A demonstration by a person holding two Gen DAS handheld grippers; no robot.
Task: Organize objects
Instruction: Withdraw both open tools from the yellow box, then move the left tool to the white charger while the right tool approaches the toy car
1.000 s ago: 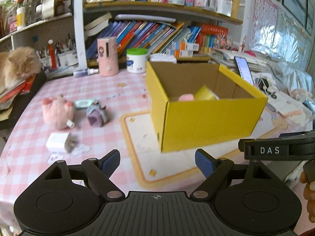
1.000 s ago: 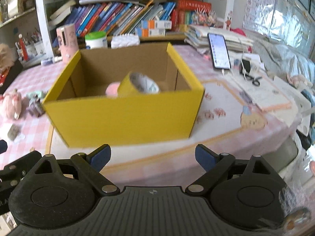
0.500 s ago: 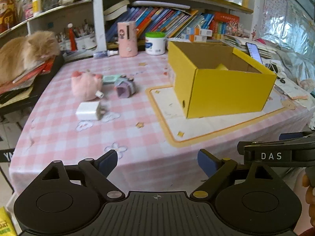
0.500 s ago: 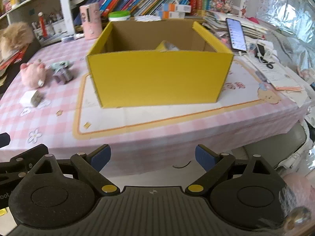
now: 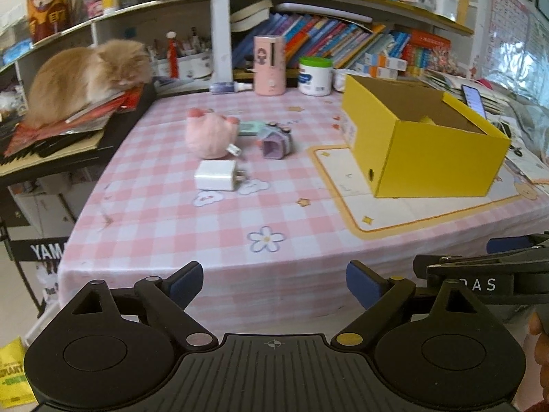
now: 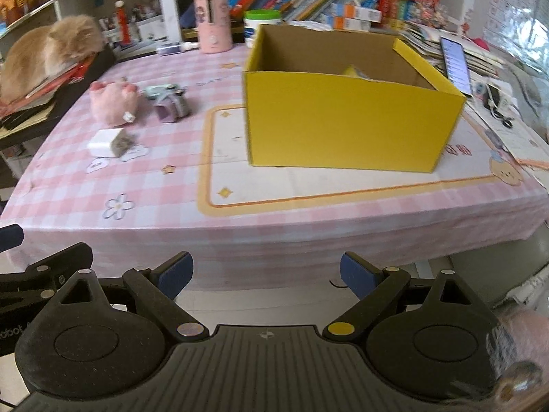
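Loosely, one box [image 5: 425, 158], one charger [image 5: 216, 179], one plush [image 5: 210, 136]

Two wrist cameras look down from off the table's [image 5: 240, 213] near edge, sharing the yellow box [image 6: 350, 120]

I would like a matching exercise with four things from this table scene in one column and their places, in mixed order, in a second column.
Things:
1. white charger
2. pink plush toy
3. yellow box
4. cat

Places:
A. on the cream mat with the orange border
B. on a stack of books and papers left of the table
C. on the checked cloth, nearest the front edge
D. just behind the charger

Pairs: 1-C, 2-D, 3-A, 4-B
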